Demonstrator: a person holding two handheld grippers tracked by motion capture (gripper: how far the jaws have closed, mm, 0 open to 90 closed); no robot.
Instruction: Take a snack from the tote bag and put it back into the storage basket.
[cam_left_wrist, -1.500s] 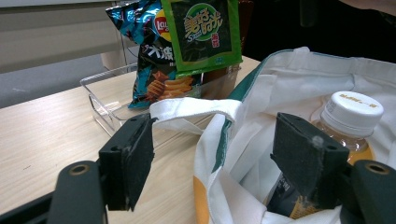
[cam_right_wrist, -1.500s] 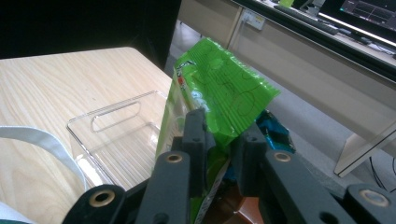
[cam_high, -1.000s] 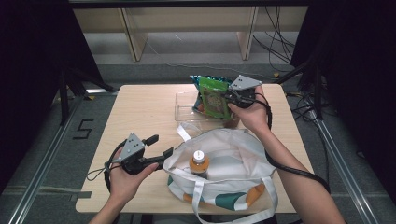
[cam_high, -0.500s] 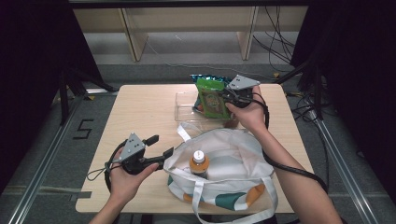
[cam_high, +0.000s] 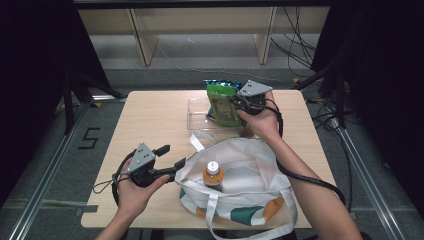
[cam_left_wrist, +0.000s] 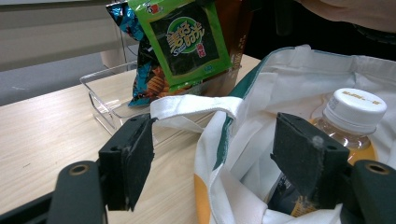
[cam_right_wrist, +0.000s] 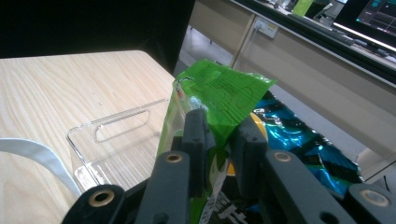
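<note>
While the right gripper view shows the right tongs (cam_right_wrist: 219, 140) pinching the green packet (cam_right_wrist: 219, 88), the left tongs (cam_left_wrist: 224, 158), spread, straddle the bag rim (cam_left_wrist: 205, 105).

Open bag mouth (cam_high: 240, 165) partly blocked by upright bottle (cam_high: 213, 174); bare tabletop (cam_high: 150, 120) left of clear tray (cam_high: 200, 114).

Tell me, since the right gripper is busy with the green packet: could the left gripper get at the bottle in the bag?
Probably yes. The left gripper is open at the bag rim, and the bottle stands uncovered in the open mouth, close behind.
</note>
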